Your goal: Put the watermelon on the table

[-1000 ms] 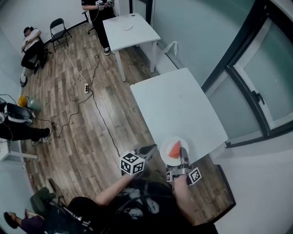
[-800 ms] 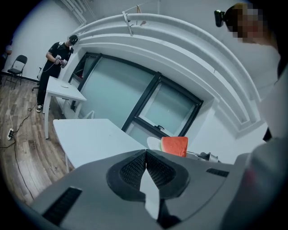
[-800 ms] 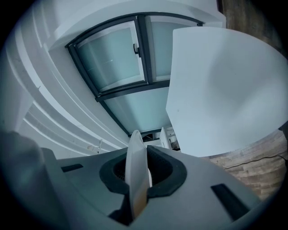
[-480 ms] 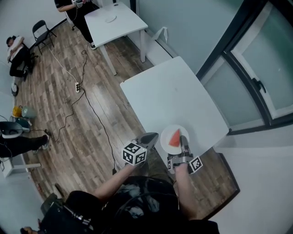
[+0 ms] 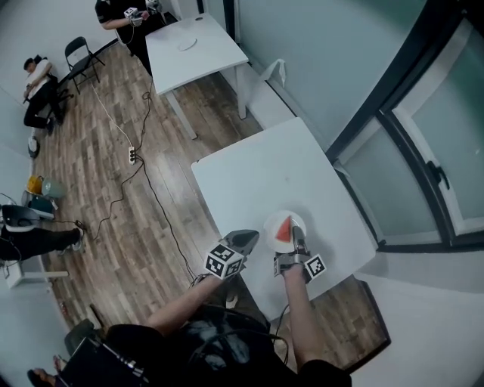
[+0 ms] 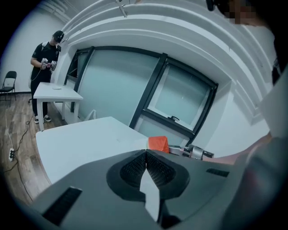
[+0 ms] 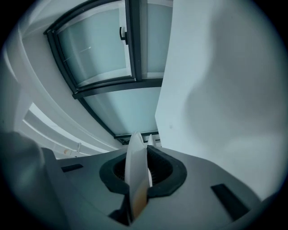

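A red watermelon wedge [image 5: 285,227] lies on a small white plate [image 5: 271,224]. My right gripper [image 5: 299,236] is shut on the plate's near rim and holds it over the near part of the white table [image 5: 257,170]. In the right gripper view the plate [image 7: 134,167] stands edge-on between the pads, beside the table [image 7: 220,90]. My left gripper [image 5: 246,240] is shut and holds nothing, just left of the plate at the table's near edge. The left gripper view looks past its closed tips [image 6: 146,153] to the watermelon [image 6: 157,143] and the table [image 6: 76,139].
A second white table [image 5: 204,57] stands farther back with a person [image 5: 125,15] beside it. Cables and a power strip [image 5: 133,156] lie on the wooden floor to the left. A dark-framed window wall [image 5: 401,128] runs along the right. A folding chair [image 5: 82,51] stands far left.
Both grippers have moved forward and down over the table's near edge. The plate with the watermelon went along in the right gripper.
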`<state>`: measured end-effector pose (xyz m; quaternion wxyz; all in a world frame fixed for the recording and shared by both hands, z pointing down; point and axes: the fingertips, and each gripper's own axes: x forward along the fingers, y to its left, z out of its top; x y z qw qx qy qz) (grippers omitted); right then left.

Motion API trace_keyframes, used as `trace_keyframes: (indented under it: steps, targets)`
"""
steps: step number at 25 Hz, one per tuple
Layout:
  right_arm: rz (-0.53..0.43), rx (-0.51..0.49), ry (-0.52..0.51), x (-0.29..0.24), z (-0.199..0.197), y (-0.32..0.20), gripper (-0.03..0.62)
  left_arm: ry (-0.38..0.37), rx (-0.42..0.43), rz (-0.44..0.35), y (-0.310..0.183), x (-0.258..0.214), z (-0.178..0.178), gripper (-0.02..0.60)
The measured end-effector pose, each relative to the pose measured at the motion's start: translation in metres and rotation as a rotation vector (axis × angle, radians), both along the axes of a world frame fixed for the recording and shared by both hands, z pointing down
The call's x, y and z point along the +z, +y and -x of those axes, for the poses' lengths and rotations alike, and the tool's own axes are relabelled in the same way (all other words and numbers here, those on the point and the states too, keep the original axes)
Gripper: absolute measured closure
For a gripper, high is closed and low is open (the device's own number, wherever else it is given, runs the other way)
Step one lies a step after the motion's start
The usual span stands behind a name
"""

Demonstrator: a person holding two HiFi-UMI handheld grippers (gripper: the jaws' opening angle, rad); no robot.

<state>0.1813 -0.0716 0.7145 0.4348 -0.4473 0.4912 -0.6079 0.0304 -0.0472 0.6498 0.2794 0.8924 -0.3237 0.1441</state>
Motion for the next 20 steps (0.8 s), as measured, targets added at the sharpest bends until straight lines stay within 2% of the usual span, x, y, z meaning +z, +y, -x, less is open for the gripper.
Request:
trace_keyframes:
  steps: [5, 9, 13, 20]
  targets:
    - [0.05, 0.04, 0.07, 0.043, -0.019, -0.051, 0.56, 0.011, -0.043, 0.063, -0.064, 0.043, -0.007, 0.575]
    - [0.084, 0.086, 0.089, 0.07, -0.033, -0.097, 0.56, 0.0, -0.032, 0.087, -0.115, 0.071, -0.02, 0.575]
    - [0.103, 0.112, 0.095, 0.091, -0.04, -0.16, 0.56, 0.011, -0.045, 0.088, -0.167, 0.081, -0.023, 0.575]
    - [0.071, 0.122, 0.122, 0.098, -0.044, -0.273, 0.56, 0.05, -0.088, 0.08, -0.241, 0.086, -0.024, 0.575]
